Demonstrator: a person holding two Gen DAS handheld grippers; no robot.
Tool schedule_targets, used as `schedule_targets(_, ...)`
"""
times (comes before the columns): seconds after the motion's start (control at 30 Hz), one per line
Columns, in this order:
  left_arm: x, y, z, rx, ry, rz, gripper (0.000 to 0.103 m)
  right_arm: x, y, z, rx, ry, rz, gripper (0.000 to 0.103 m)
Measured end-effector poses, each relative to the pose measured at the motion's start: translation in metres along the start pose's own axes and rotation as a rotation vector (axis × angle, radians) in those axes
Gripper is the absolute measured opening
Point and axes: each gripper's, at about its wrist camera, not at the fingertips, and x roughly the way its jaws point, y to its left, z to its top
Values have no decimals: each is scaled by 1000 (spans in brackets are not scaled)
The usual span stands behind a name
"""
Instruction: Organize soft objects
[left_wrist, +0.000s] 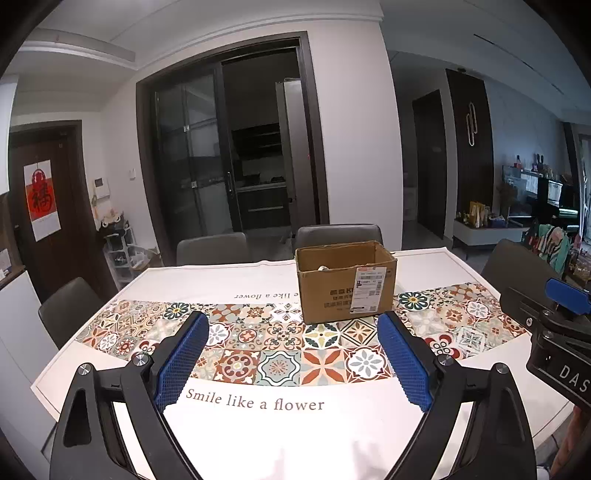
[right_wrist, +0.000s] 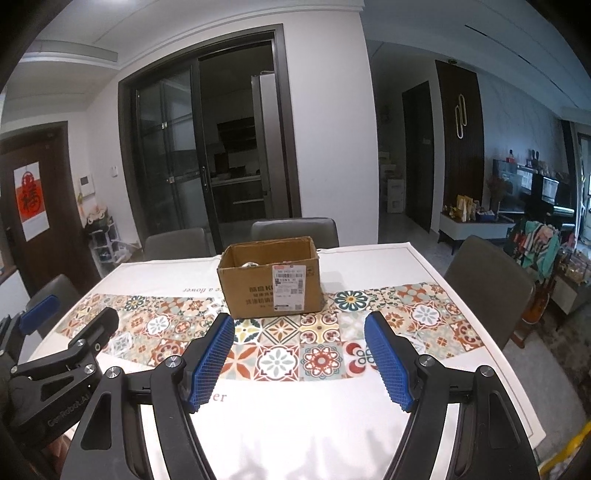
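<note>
At the far left of the room a dark door carries a red paper hanging, and grey chairs stand along the far edge of the bench, which is covered by a white cloth printed with a band of patterned tiles and the words "Smile like a flower". The left hand-held gripper hovers above the near part of the bench with its blue ribbed pads spread wide apart and nothing between them. Ahead of it, slightly right of centre, an open cardboard box with a white shipping label sits on the tile band; something pale, probably one of the soft objects, just shows over its rim, though too little is visible to identify it. Further right, the right hand-held gripper hangs beside the left one at a similar height, its jaws likewise apart and empty, facing the same box. No soft object lies anywhere on the visible cloth, so the gathering appears largely or wholly done, with the items already in the box. What remains, if anything, cannot be judged from these views, since the box interior is mostly hidden.
</note>
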Motion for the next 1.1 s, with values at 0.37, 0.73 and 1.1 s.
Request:
schedule_targets(0.37,-20,-4,-3,5,-25,2,97,-23,-4,-5,-2,-22,2,74)
schedule_targets(0.73,-30,-7,-7,16,-28,18,103,-31,-5,-7,-3,-31,2,74)
schedule_targets(1.1,-33,-9,-8,15,-35,19,103,-32,-7,-8,-1,-30,3,74)
